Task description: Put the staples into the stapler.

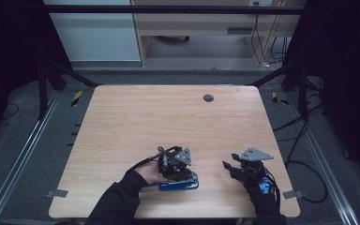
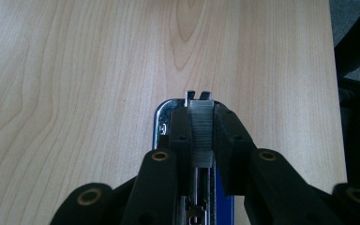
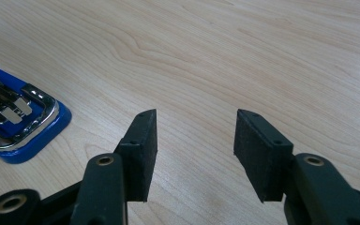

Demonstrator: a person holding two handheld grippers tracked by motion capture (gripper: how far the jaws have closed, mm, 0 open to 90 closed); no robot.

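Loading of a stapler, mid-stage. A blue stapler (image 1: 180, 183) with a chrome-edged base lies open near the front edge of the table (image 1: 136, 117), directly beneath the left gripper (image 2: 200, 124). In the left gripper view, a strip of staples (image 2: 201, 133) is seen clenched between the two black jaws, held over the front end of the stapler's magazine channel (image 2: 198, 96); whether the strip already rests in the channel or is held just above it cannot be told. The strip is thus judged to be picked up and brought to the stapler, while its seating in the channel and the closing of the stapler are judged to remain. As for contents, the part of the magazine seen in the right gripper view shows bare metal parts and no staples; the rest is hidden by the left gripper. The right gripper (image 3: 194, 140) is held well to the right of the stapler, its jaws released and spread over bare wood, with nothing between them. A small dark round fitting (image 1: 208, 98) is set in the far side of the table.
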